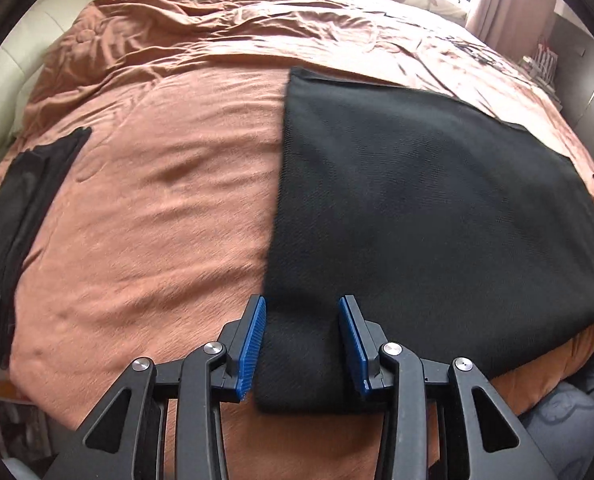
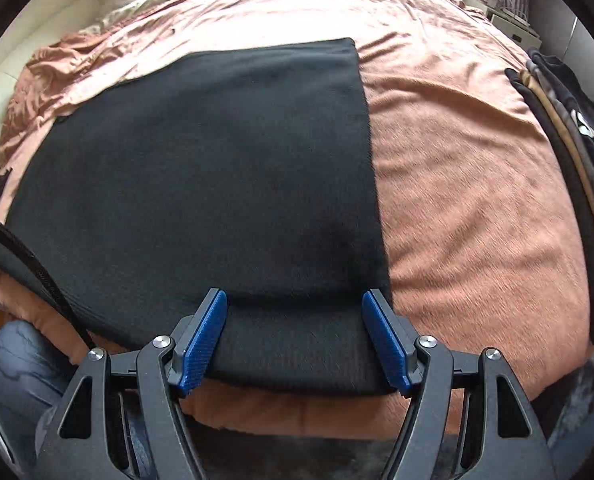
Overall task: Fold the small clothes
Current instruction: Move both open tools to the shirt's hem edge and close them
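Both your left gripper (image 1: pixel 301 322) and right gripper (image 2: pixel 295 318) stand spread over the flat black knit cloth's (image 1: pixel 437 208) near corners; pinch them next, then fold away.

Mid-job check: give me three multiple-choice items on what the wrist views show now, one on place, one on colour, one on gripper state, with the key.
1. Where does the black cloth lie?
A. Spread flat on the bedspread
B. Hanging from a chair
C. Bunched on the floor

2. What colour is the bedspread?
A. White
B. Rust orange
C. Green

3. How do the jaws of the right hand-held gripper stand?
A. Clamped shut on a sock
B. Apart, over the cloth's near edge
C. Out of view

Key:
1 A, the cloth lies smooth across the cover in both views.
2 B, the cover around the cloth is rust orange.
3 B, a wide gap shows between the blue pads, with the cloth's edge below.
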Demonstrator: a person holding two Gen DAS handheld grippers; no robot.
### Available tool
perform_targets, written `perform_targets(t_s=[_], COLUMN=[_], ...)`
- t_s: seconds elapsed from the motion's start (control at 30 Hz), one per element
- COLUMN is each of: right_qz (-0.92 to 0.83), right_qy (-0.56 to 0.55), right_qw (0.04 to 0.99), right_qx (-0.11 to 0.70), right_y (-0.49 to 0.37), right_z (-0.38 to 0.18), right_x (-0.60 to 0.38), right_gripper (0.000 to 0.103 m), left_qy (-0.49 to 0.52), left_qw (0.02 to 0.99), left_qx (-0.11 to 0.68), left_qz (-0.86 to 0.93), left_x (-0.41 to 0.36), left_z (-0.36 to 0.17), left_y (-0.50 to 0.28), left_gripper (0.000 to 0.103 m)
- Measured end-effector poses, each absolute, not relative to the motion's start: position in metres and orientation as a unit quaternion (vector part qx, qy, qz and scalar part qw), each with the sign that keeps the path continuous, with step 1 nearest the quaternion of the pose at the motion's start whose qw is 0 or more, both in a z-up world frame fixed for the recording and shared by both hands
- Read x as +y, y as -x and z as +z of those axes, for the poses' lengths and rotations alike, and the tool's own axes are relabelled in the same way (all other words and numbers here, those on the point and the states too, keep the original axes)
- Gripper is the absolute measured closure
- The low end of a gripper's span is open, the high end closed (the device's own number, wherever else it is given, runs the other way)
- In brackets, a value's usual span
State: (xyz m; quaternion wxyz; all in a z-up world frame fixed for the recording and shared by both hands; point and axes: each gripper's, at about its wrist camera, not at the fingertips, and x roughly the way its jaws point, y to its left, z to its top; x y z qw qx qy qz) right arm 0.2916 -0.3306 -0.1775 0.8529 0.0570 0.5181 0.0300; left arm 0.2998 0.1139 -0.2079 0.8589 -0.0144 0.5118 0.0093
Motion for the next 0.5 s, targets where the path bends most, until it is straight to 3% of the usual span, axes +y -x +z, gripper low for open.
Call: perform_targets(t_s=[0.23, 0.5], right_qz=[0.030, 0.092], right_qy=[-0.058, -0.072], right_qw=[0.871, 0.876], right_qx=[0.487, 0.469], right_y=[-0.275, -0.263], right_z=[-0.129, -0.100], right_x=[-0.318, -0.274], right_gripper=[0.035, 0.035], left_qy=[0.045, 0.049], left_qw=[0.862, 0.882], left_qx=[0.504, 0.468], left_qz=[0.034, -0.007], left_x=[0.143, 0.112], left_z=[-0.198, -0.167], left_y=[-0.276, -0.257], left_gripper=[0.062, 0.062])
